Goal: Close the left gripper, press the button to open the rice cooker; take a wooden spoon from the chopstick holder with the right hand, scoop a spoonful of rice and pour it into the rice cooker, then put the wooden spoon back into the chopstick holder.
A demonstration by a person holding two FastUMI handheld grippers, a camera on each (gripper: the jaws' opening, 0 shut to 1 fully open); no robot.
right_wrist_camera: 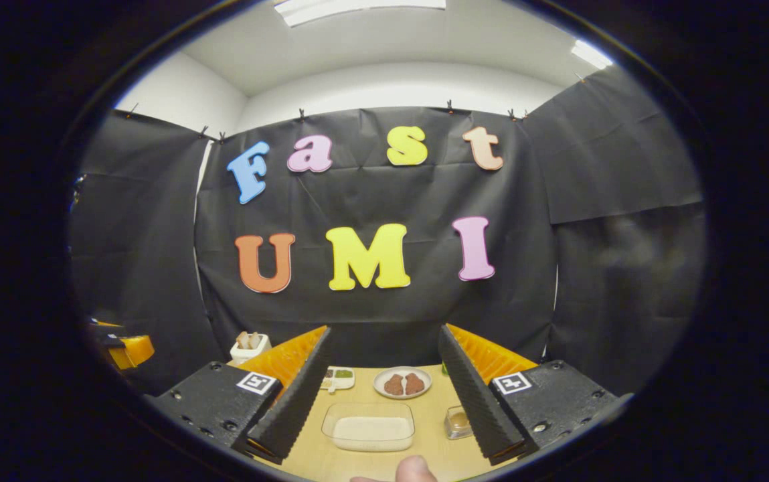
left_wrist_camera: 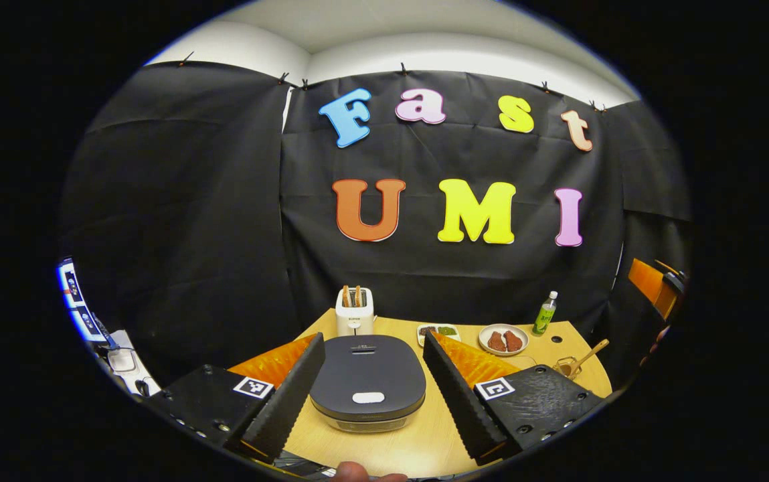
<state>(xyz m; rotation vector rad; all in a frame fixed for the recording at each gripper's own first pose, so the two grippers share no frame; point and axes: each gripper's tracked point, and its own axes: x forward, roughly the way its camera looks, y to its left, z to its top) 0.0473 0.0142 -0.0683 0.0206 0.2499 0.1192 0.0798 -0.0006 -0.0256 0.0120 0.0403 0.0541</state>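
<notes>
On the table (left_wrist_camera: 438, 435) ahead of my left claw (left_wrist_camera: 371, 395) sits the rice cooker (left_wrist_camera: 367, 385), lid down, dark top with a pale button (left_wrist_camera: 368, 397) near its front edge; left claw is spread wide, nothing between its 2 fingers, cooker framed in the gap but not touched; a fingertip shows at the bottom edge of the left gripper view; behind the cooker, a white toaster (left_wrist_camera: 355, 313) with 2 brown pieces sticking up from its slots; right of that a small rectangular dish (left_wrist_camera: 438, 331) with dark and green bits, then a round plate (left_wrist_camera: 503, 339) with 2 reddish-brown pieces, then a green bottle (left_wrist_camera: 545, 313) with a white cap, upright near the back wall; at the table's right edge, the chopstick holder (left_wrist_camera: 565, 367) with the wooden spoon (left_wrist_camera: 590, 355) leaning out of it, handle tilted up to the right.

From the right gripper view, my right claw (right_wrist_camera: 384, 402) is also wide open and empty; between its fingers, on the table, lies a clear rectangular container of rice (right_wrist_camera: 369, 425), white grains covering the bottom; just right of it a small clear cup (right_wrist_camera: 458, 422) partly hidden by the right finger, contents unclear; farther back the round plate and the small rectangular dish, toaster at far left; a fingertip shows at the bottom edge.
</notes>
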